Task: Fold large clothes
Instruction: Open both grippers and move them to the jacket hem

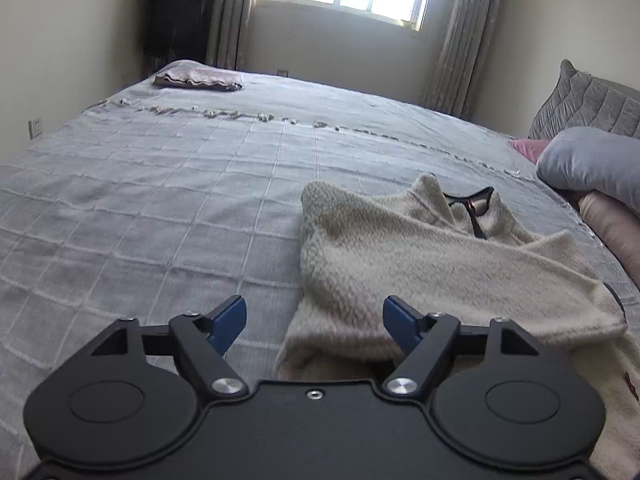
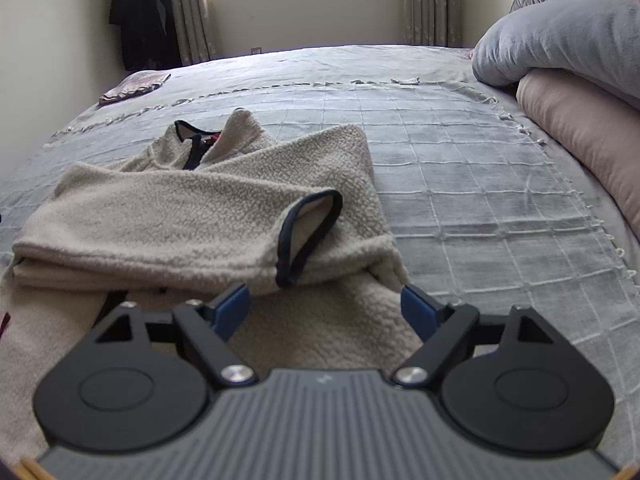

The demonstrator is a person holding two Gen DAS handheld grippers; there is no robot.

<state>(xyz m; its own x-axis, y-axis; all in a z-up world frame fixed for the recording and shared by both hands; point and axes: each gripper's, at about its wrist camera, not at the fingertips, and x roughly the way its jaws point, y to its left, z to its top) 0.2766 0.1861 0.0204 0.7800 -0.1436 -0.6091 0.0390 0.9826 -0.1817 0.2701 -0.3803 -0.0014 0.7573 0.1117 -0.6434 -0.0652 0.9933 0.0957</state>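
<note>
The left hand-held gripper [image 1: 314, 326] is spread wide and grasps nothing; it sits over the near left edge of the cream fleece jacket [image 1: 420, 264], which lies partly folded on the grey checked bed [image 1: 140, 200]. A folded cloth [image 1: 199, 79] rests at the bed's far corner.

The right hand-held gripper [image 2: 326, 314] is likewise released, over the jacket's [image 2: 168, 212] lower part. A sleeve with a dark-trimmed cuff [image 2: 310, 236] lies across the body. Pillows [image 2: 568, 36] are stacked at right.

Fleece jacket [image 2: 192, 216] on bed [image 2: 460, 168], sleeve [image 2: 168, 220] across it, pillows [image 2: 560, 32] right
</note>
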